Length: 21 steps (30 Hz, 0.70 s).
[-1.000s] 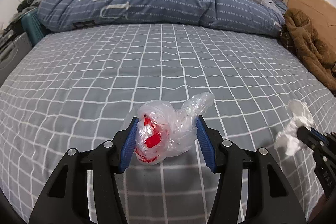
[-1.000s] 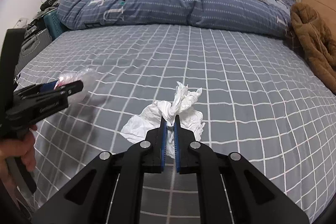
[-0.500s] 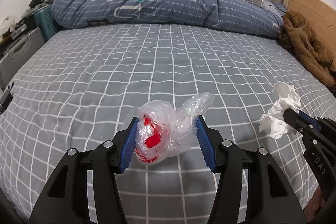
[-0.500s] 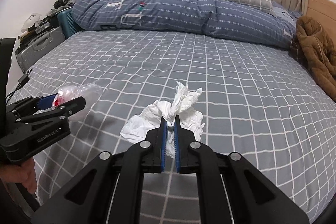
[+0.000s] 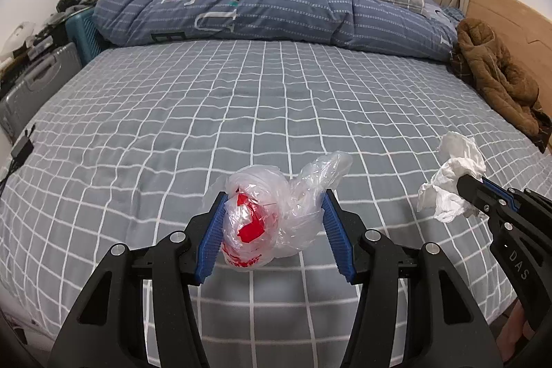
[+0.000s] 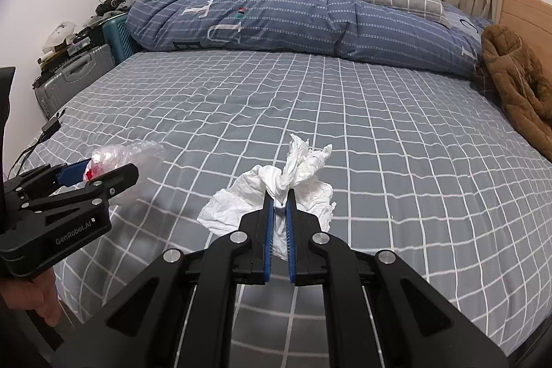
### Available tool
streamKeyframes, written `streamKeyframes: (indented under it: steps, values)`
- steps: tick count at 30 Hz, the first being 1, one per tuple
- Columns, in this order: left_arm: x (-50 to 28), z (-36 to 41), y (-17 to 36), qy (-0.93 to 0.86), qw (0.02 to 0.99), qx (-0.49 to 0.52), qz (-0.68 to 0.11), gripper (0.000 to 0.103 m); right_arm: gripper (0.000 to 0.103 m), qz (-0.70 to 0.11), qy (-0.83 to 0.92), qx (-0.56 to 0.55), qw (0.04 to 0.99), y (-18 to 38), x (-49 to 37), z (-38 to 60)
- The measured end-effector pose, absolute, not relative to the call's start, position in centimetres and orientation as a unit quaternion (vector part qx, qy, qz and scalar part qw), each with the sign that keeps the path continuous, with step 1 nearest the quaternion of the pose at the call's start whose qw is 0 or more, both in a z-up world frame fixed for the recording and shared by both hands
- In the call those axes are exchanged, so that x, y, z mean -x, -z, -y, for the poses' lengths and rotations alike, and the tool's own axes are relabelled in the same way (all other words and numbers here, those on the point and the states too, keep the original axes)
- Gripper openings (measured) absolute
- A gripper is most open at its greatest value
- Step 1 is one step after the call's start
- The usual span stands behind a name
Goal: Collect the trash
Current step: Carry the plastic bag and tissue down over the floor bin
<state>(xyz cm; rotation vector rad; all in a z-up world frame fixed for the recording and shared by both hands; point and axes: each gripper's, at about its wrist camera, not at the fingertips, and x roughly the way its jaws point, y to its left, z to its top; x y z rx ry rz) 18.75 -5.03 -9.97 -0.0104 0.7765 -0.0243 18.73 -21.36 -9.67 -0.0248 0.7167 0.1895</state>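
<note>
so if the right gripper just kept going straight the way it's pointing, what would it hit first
Most likely the grey checked bed sheet. The right gripper, shut on the crumpled white tissue, angles down toward bare sheet mid-bed, well short of the rolled blue striped duvet. Depth is hard to judge through the fisheye.

Left tongs (image 5: 272,223) half spread, pads pressing crumpled plastic bag (image 5: 269,223). Right tongs (image 6: 280,212) squeezed tight, pinching tissue wad (image 6: 276,195). Both angled downward, side by side.
</note>
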Motion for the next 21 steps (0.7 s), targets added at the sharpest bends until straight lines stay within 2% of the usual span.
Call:
streamKeyframes:
  steps: [21]
  values:
    - [-10.6, 3.5, 9.4, 0.007, 0.924, 0.020, -0.383, 0.053, 0.006, -0.358, -0.095, 0.010, 0.929, 9.5, -11.1, 20.2]
